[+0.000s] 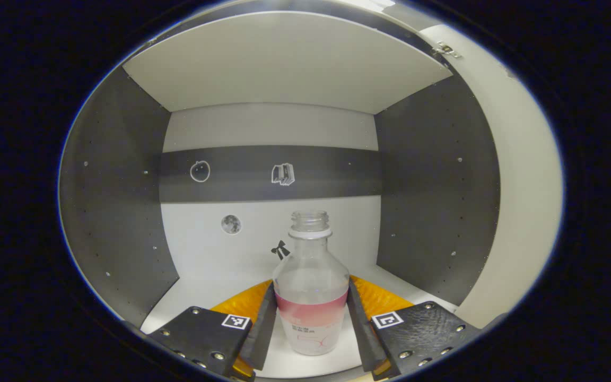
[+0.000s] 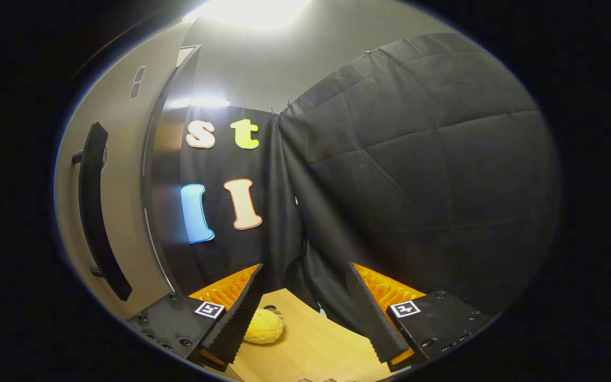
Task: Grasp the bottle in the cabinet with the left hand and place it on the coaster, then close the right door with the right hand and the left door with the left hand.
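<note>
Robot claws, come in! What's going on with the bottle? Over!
Left claw in the cabinet, fingers flanking the bottle, contact unclear. Bottle upright, uncapped. Right claw open, empty, beside the door handle. Nothing in the way.

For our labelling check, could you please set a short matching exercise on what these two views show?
Things:
1. bottle
2. door handle
3. yellow object
4. right hand-held gripper

States or places:
A. lying on the wooden tabletop
B. open, holding nothing
C. upright, uncapped, between the fingers of the left hand-held gripper
D. black, on a pale door

Pairs: 1-C, 2-D, 3-A, 4-B
</note>
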`<act>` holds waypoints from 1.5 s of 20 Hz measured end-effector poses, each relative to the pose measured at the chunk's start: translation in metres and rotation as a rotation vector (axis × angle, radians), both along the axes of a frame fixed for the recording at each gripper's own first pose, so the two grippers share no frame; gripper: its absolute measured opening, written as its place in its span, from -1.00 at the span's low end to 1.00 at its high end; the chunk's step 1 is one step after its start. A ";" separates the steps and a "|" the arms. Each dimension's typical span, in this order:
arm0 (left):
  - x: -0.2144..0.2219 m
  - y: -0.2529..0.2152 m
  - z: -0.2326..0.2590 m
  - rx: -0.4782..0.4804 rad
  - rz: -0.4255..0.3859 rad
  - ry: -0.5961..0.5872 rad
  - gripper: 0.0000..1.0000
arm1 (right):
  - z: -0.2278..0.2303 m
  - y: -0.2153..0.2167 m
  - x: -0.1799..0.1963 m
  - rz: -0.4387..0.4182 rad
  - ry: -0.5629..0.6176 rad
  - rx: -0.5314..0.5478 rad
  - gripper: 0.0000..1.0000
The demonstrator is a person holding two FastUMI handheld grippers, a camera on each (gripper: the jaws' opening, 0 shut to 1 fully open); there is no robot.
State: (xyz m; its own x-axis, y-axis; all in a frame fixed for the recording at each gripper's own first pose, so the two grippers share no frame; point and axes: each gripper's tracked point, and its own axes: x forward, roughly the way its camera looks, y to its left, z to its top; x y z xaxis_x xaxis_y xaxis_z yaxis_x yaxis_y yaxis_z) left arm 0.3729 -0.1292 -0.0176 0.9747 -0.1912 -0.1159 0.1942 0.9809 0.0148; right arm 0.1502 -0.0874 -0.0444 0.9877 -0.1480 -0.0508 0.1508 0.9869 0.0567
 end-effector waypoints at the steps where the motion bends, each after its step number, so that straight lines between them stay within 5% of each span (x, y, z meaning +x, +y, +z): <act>1: -0.007 0.000 0.006 0.008 -0.007 -0.008 0.36 | 0.001 -0.003 0.000 -0.005 -0.002 -0.013 0.94; 15: -0.138 0.000 0.043 -0.069 -0.138 -0.031 0.35 | 0.013 -0.017 -0.026 -0.049 -0.016 0.025 0.95; 18: -0.177 -0.006 0.023 -0.138 -0.175 0.004 0.36 | 0.014 -0.006 -0.034 -0.025 -0.009 0.027 0.90; 19: -0.185 -0.006 0.015 -0.151 -0.180 0.014 0.51 | 0.014 -0.002 -0.038 -0.017 -0.006 0.032 0.90; 22: -0.218 -0.004 -0.015 -0.167 -0.198 0.042 0.51 | 0.018 0.006 -0.050 0.000 -0.007 0.051 0.89; 23: -0.228 -0.003 -0.027 -0.171 -0.201 0.056 0.36 | 0.020 0.009 -0.056 0.005 -0.011 0.053 0.94; 24: -0.238 -0.003 -0.042 -0.181 -0.206 0.072 0.51 | 0.018 0.011 -0.062 0.011 -0.011 0.049 0.94; 27: -0.264 0.002 -0.084 -0.220 -0.210 0.102 0.51 | 0.013 0.022 -0.077 0.029 -0.001 0.016 0.95; 30: -0.287 0.004 -0.141 -0.217 -0.216 0.177 0.36 | 0.005 0.040 -0.095 0.063 0.026 0.020 0.90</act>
State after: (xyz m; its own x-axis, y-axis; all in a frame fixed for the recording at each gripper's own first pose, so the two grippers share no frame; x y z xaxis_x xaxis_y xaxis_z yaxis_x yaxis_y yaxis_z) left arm 0.0859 -0.1256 -0.1589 0.8775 -0.4297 -0.2130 0.3787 0.8933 -0.2422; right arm 0.0556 -0.0478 -0.0390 0.9933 -0.0839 -0.0789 0.0898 0.9932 0.0737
